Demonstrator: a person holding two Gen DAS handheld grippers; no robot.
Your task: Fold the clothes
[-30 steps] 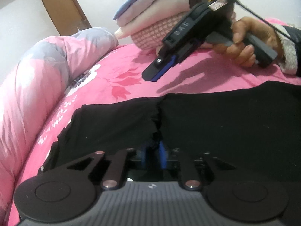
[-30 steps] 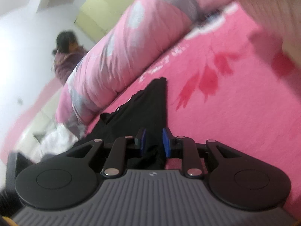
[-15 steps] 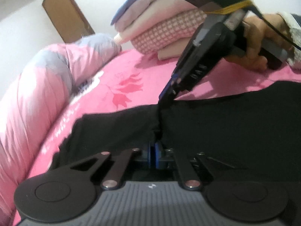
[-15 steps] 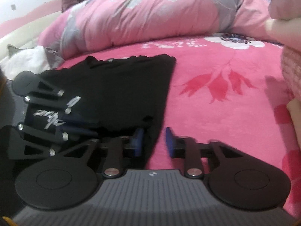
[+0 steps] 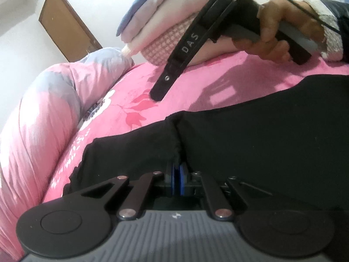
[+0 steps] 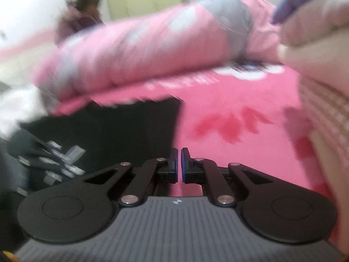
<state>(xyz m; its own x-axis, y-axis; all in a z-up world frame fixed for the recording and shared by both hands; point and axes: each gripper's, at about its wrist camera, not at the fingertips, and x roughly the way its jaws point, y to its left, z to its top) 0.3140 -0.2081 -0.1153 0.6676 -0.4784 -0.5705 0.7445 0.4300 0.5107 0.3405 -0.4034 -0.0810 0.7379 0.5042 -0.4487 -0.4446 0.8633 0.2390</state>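
A black garment (image 5: 250, 142) lies spread on the pink floral bedsheet (image 5: 218, 87). My left gripper (image 5: 177, 179) is shut on a bunched fold of it near the front edge. In the left wrist view a hand (image 5: 272, 43) holds my right gripper (image 5: 158, 93) above the bare sheet, just beyond the garment's far edge. In the blurred right wrist view the right gripper (image 6: 178, 166) has its blue pads almost together with nothing between them. There the black garment (image 6: 109, 126) lies to the left and the left gripper's body (image 6: 54, 159) shows at the far left.
A stack of folded clothes (image 5: 165, 17) stands on the bed past the garment, close on the right in the right wrist view (image 6: 322, 65). A rolled pink and grey quilt (image 5: 43, 113) runs along the bed's left side. A person (image 6: 80, 15) stands in the background.
My left gripper has shut on the garment's fold. My right gripper dipped to the garment's edge, then rose off it over the pink sheet and shut with nothing in it.
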